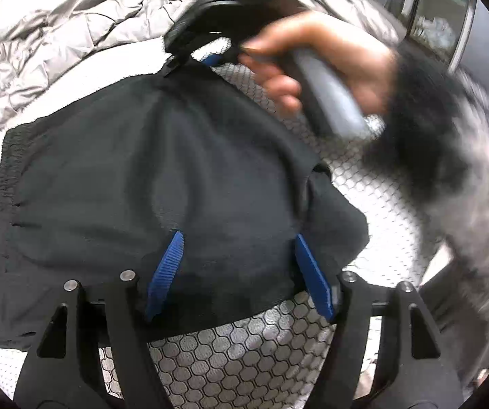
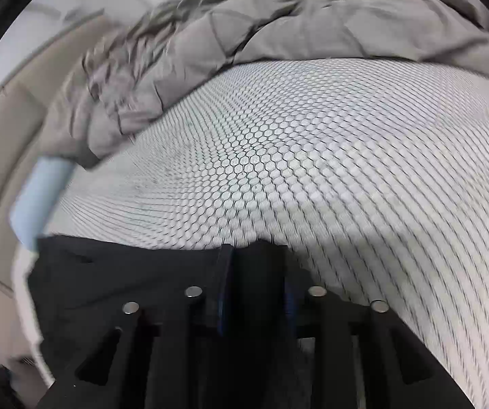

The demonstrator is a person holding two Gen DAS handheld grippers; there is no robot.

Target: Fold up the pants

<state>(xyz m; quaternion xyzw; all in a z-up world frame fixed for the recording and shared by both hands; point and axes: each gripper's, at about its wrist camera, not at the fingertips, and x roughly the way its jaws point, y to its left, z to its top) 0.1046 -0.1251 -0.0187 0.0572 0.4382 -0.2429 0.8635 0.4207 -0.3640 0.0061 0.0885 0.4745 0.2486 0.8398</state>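
Pants [image 1: 149, 170] lying soft and limp on the honeycomb mat [image 1: 244, 358] | left gripper [image 1: 239, 272] hovering, jaws apart | right gripper [image 2: 253, 293] clamping the far hem, best hold there

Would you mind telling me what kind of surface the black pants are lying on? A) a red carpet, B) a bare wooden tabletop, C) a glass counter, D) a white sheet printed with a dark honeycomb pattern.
D: in the left wrist view the black pants lie spread on a white sheet with a dark hexagon print, and the right wrist view shows the same pattern stretching toward the crumpled grey quilt.
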